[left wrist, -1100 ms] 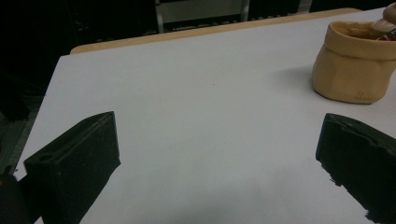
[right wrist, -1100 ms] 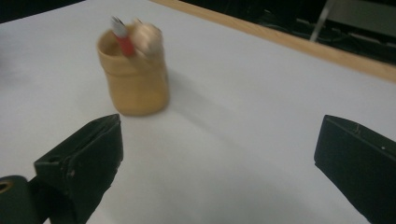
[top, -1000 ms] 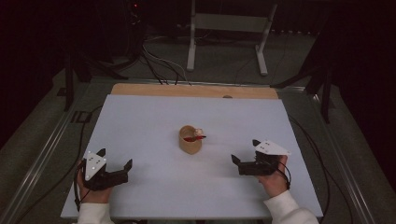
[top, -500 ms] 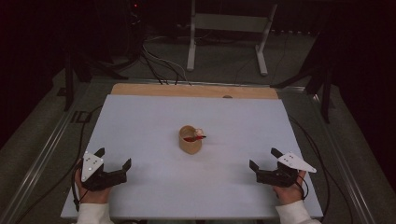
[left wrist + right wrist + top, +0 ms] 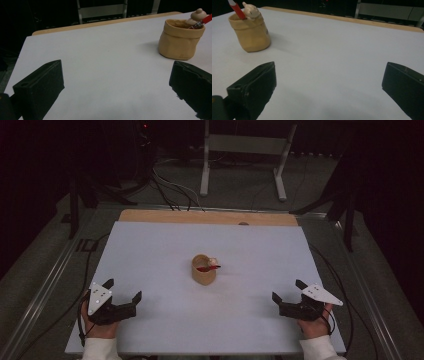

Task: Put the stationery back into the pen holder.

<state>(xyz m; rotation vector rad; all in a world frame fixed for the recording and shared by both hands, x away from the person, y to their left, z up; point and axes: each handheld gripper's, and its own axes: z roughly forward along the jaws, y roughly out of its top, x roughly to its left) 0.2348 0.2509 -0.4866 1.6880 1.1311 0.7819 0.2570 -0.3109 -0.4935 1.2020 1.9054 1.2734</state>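
A tan, sack-shaped cup (image 5: 203, 270) stands at the middle of the white table (image 5: 150, 250). A red pen (image 5: 208, 268) leans out over its rim beside a small pale figure (image 5: 213, 262). The cup (image 5: 179, 40) is at the upper right of the left gripper view and the cup (image 5: 250, 32) is at the upper left of the right gripper view. My left gripper (image 5: 123, 293) rests open near the front left of the table. At the front right sits my right gripper (image 5: 288, 292), also open. Nothing lies between either pair of jaws.
A wooden strip (image 5: 207, 216) runs along the table's far edge. Beyond it stand a metal frame (image 5: 245, 150) and cables (image 5: 170, 185) on a dark floor. A hand with a white sleeve (image 5: 100, 347) holds each gripper at the near edge.
My right gripper has drawn back from near the cup toward the front right corner of the table. The left gripper has shifted slightly toward the near edge.
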